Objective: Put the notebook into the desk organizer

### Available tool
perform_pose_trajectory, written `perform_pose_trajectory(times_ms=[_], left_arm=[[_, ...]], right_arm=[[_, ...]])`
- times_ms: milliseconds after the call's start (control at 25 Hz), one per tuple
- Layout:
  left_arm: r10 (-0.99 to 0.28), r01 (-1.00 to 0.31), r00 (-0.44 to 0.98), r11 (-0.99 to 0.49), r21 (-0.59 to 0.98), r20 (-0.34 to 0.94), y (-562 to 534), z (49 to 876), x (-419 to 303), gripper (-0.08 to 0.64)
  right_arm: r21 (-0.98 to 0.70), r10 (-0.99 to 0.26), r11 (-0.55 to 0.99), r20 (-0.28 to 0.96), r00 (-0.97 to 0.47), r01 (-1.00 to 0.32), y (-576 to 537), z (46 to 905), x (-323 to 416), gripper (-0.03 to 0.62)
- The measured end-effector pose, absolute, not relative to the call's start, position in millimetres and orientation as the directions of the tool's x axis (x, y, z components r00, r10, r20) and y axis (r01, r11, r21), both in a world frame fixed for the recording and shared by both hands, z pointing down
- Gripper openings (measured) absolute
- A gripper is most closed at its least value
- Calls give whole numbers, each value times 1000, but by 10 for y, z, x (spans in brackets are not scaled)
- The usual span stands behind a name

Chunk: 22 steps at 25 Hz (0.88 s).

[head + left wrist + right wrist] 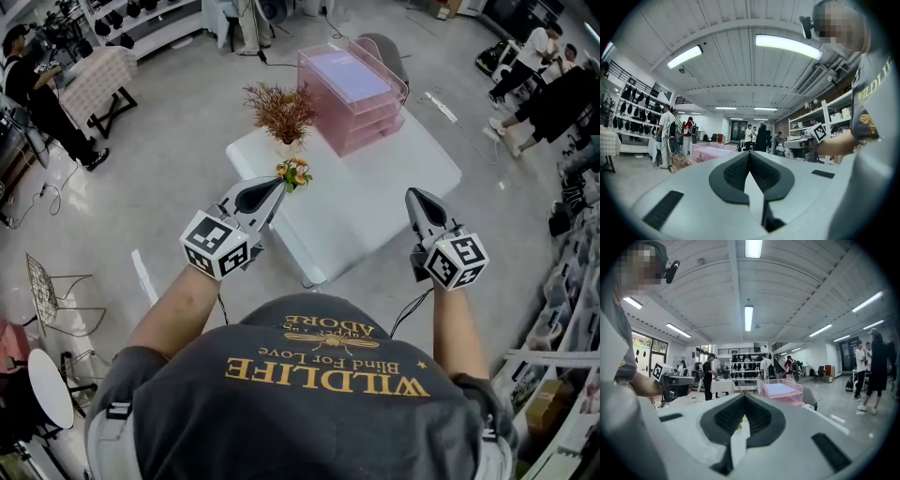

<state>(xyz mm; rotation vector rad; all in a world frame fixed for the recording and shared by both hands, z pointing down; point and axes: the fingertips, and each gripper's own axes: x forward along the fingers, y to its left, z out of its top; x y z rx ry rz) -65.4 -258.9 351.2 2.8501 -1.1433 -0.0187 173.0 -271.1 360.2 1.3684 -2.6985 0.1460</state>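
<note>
head view: person stands at a white table [375,202], one gripper in each hand, both held roughly level above the near edge of the table.

left gripper [279,183]: jaws together, dark pads meeting at the tip, nothing between them. confirmed in the left gripper view [749,152]. its tip hangs just beside a small cluster of flowers [293,172] on the table; contact cannot be judged. marker cube [217,246] sits at the wrist end.

right gripper [412,195]: jaws fully closed, empty. the right gripper view [744,395] shows the pads pressed tip to tip. it is over the right side of the table, well apart from the left one.

desk organizer [361,127]: pink, translucent, stacked trays, at the far end of the table. also seen beyond the jaws in the right gripper view [787,397] and, smaller, in the left gripper view [712,151].

notebook [349,75]: pale, lying flat in the top tray of the organizer; visible there from the right gripper view too [780,389]. neither gripper is near it.

dried plant [281,111]: stands on the table just left of the organizer, between it and the flowers.
</note>
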Motion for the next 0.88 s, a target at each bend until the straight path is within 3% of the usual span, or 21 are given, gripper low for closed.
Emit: perform_pose_trajectory(times_ms=[880], left_arm=[[-689, -687, 725, -722, 77, 4, -2573, 3492, -637, 2]], right_arm=[[-25, -799, 585, 152, -581, -811, -2732, 3602, 1777, -2]])
